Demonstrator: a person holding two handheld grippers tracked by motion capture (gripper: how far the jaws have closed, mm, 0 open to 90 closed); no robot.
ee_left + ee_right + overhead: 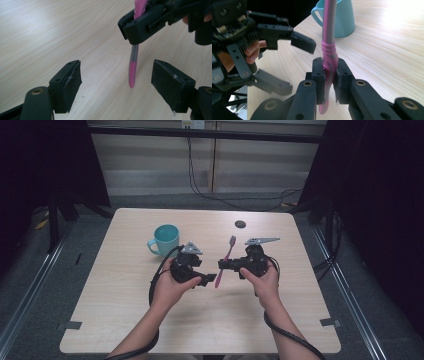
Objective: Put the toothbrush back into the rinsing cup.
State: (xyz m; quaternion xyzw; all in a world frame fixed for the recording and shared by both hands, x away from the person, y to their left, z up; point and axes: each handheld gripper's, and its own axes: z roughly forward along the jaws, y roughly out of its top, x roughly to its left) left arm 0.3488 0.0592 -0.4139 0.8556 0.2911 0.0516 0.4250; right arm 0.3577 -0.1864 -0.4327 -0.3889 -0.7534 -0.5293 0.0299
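A pink and grey toothbrush (226,257) is held over the middle of the table, brush head pointing away from me, handle end low. My right gripper (223,264) is shut on its ribbed grip (329,70). My left gripper (209,279) is open just to the left, its pads (74,82) wide apart on either side of the toothbrush's (132,72) pink handle tip without touching it. In the right gripper view the left gripper (294,62) stands open beside the brush. A teal mug (166,239) stands upright behind the left gripper, handle to the left.
The light wooden table (125,310) has a small dark round disc (240,224) near its far edge. Dark frame posts and cables stand beyond the table. Bare wood lies in front of both hands.
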